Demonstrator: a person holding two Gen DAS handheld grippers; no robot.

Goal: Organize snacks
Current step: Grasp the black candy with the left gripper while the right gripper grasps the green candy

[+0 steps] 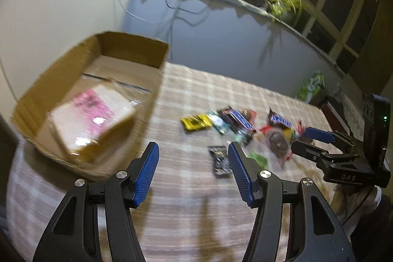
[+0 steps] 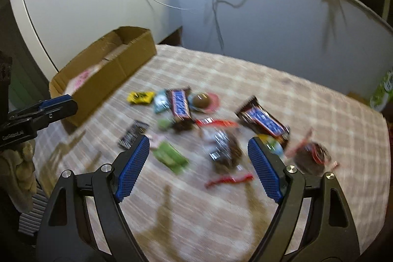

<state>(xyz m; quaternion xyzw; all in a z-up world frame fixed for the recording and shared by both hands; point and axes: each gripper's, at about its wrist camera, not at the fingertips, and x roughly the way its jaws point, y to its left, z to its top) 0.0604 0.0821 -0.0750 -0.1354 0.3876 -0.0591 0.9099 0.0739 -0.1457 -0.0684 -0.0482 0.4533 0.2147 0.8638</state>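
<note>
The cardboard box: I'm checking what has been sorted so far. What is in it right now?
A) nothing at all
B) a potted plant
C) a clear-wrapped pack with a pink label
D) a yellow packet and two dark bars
C: the left wrist view shows the cardboard box holding a clear-wrapped pack with a pink label, while the yellow packet lies outside on the checked cloth.
</note>
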